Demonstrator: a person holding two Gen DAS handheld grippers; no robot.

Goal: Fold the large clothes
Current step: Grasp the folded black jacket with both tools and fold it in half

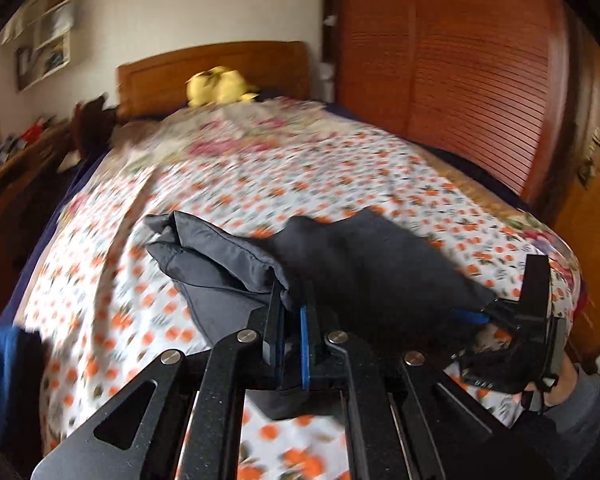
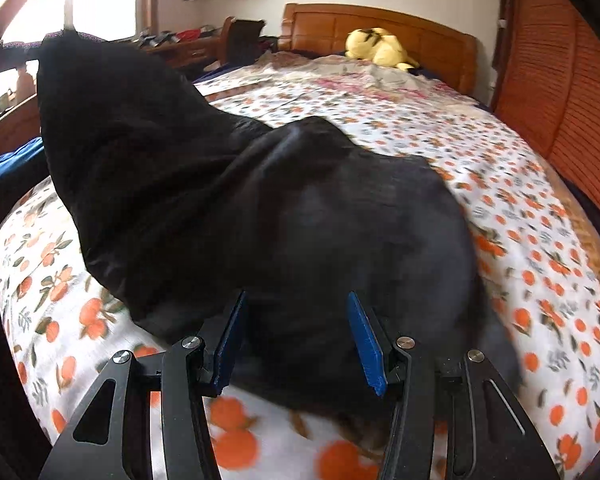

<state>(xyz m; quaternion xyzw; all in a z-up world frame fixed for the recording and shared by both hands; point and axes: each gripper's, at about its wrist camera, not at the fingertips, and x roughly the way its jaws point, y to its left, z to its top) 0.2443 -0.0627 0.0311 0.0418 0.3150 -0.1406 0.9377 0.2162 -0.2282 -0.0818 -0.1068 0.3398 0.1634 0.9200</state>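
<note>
A large black garment (image 1: 360, 268) lies bunched on the orange-print bedsheet (image 1: 240, 176). My left gripper (image 1: 290, 320) is shut on a grey-black edge of it and holds that edge lifted. In the right wrist view the garment (image 2: 280, 208) fills the middle, one end raised high at the left. My right gripper (image 2: 296, 336) is open, its blue pads (image 2: 364, 336) on either side of the cloth, not pinching it. The right gripper also shows in the left wrist view (image 1: 512, 312) at the garment's right end.
A yellow plush toy (image 2: 380, 50) lies by the wooden headboard (image 2: 380, 28). A wooden wardrobe (image 1: 460, 60) stands along the bed's right side. A cluttered desk (image 2: 180, 44) is at the far left. Blue cloth (image 1: 0, 364) shows at the left edge.
</note>
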